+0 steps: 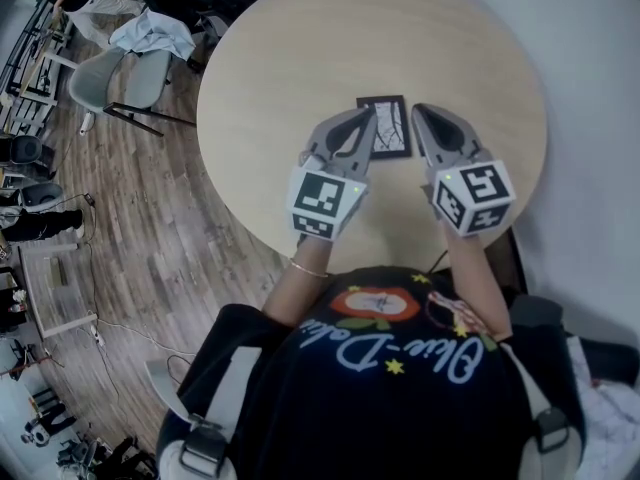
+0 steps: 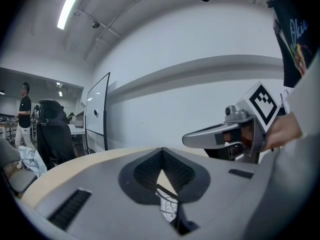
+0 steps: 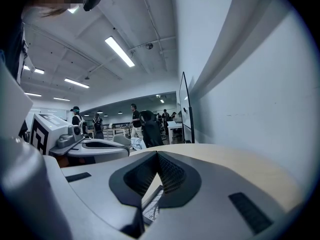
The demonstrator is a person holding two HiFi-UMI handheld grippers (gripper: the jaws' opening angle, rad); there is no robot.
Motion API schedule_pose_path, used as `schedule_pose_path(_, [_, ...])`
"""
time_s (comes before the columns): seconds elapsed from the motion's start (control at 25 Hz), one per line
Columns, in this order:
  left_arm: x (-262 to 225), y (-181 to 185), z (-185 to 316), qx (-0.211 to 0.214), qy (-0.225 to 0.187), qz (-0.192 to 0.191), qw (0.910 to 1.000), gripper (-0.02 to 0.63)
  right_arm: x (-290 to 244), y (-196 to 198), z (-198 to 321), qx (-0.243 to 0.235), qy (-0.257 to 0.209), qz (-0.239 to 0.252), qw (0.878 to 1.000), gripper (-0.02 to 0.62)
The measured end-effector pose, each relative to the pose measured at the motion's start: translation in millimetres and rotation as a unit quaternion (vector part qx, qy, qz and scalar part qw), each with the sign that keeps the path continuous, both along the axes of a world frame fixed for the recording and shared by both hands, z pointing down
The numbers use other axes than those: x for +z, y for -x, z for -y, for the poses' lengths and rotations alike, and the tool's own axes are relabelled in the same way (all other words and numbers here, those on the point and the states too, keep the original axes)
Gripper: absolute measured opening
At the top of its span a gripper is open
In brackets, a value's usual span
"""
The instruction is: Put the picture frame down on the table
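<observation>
L claw (image 1: pixel 366 118), R claw (image 1: pixel 421 113) shut; frame (image 1: pixel 391 128) on table (image 1: pixel 300 48)

Right gripper (image 3: pixel 157 153), jaws together, over picture frame (image 3: pixel 152 207) on table (image 3: pixel 235 160).

Between the tools, picture frame (image 1: pixel 386 126): black border, white picture with thin dark branching lines. Both left gripper (image 1: pixel 366 115) and right gripper (image 1: pixel 420 110): grey shells, black ribbed pads (image 2: pixel 172 169) inside, marker cubes (image 1: pixel 325 200) white with black square patterns. Under them, table (image 1: pixel 300 58): pale beige, faint wood grain. Out past the left gripper's side, floor (image 1: pixel 170 228): grey-brown planks. Behind the tools, shirt (image 1: pixel 400 398): black, pale-blue lettering, red-orange motif, yellow stars.
</observation>
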State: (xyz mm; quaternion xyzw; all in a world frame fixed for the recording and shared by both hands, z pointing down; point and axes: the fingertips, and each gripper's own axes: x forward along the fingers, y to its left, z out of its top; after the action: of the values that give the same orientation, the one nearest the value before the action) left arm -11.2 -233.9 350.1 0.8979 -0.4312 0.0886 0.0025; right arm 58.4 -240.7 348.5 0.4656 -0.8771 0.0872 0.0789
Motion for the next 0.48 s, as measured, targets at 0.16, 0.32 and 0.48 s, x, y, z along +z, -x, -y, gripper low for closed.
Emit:
schedule_pose_path(0.16, [2.2, -2.4, -2.7, 0.001, 0.001, -0.001, 1.0000, 0.002, 0.6, -0.4, -1.3, -0.004, -0.006, 0.003, 1.000, -0.002])
schedule_pose_path(0.32, [2.7, -3.2, -3.1, 0.002, 0.005, -0.001, 1.0000, 0.002, -4.4, 2.1, -2.0, -0.005, -0.005, 0.002, 1.000, -0.002])
schedule_pose_path(0.48, [4.8, -2.2, -4.1, 0.002, 0.005, -0.002, 1.0000, 0.000, -2.0, 3.8, -2.4, -0.012, -0.015, -0.003, 1.000, -0.002])
